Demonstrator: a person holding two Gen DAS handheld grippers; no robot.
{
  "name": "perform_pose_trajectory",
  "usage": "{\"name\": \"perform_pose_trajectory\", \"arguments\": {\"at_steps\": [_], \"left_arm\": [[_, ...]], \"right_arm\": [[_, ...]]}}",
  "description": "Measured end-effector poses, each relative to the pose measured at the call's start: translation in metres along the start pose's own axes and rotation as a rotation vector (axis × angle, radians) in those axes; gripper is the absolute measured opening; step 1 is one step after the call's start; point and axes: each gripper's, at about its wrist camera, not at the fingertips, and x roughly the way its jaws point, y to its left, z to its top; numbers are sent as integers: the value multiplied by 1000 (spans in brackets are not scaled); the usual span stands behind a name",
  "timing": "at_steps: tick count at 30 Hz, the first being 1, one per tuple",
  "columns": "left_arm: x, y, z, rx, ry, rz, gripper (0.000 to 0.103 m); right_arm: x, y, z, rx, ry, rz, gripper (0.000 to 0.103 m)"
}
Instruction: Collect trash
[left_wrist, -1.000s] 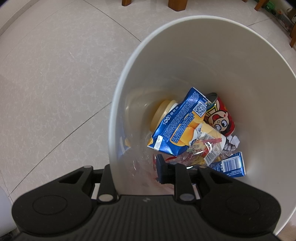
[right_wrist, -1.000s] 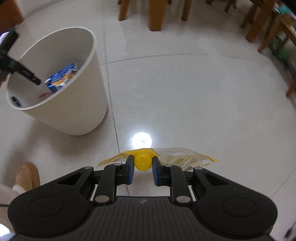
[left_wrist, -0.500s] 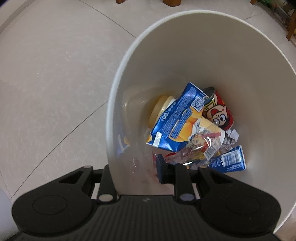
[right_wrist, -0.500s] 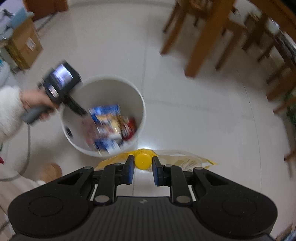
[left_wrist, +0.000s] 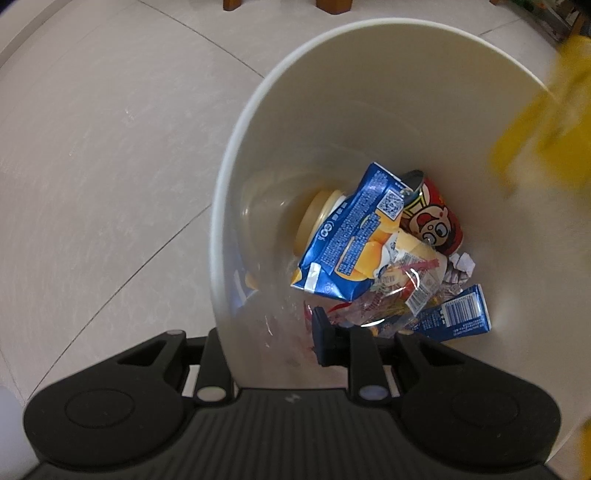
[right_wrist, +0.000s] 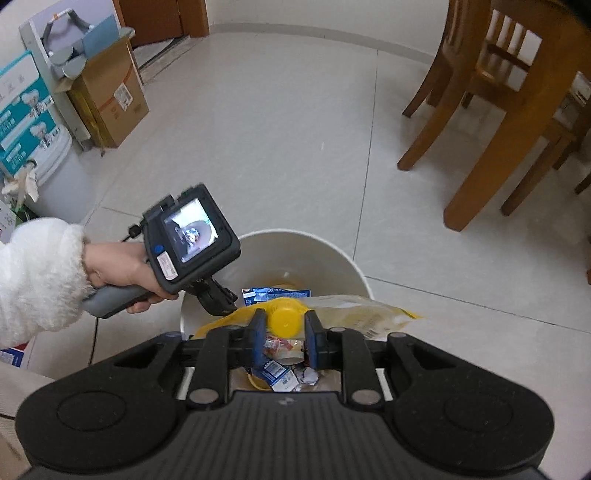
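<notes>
The waste bin (left_wrist: 236, 155) is cream-white inside and out. In it lie a blue snack bag (left_wrist: 351, 236) printed with white text and orange-yellow shapes, a red can (left_wrist: 434, 221) bearing a cartoon face, and a blue carton (left_wrist: 458, 314) with a white barcode panel. The pouch (right_wrist: 369, 314) is yellow with a yellow cap (right_wrist: 284, 321). The floor (right_wrist: 277, 129) is pale grey tile; the chairs (right_wrist: 498, 92) at far right are orange-brown wood.
</notes>
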Motion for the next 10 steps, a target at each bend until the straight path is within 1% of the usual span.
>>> {"name": "perform_pose_trajectory", "arguments": {"at_steps": [1, 3, 6, 10], "left_arm": [[0, 0, 0, 1, 0, -1, 22], [0, 1, -1, 2, -2, -5, 22], [-1, 1, -2, 4, -3, -6, 22], [-2, 1, -3, -2, -6, -9, 23]], "right_arm": [[6, 2, -8, 2, 2, -6, 60], [17, 1, -11, -4, -3, -26, 69], [29, -5, -16, 25, 17, -21, 69], [34, -15, -25, 67, 27, -34, 70]]}}
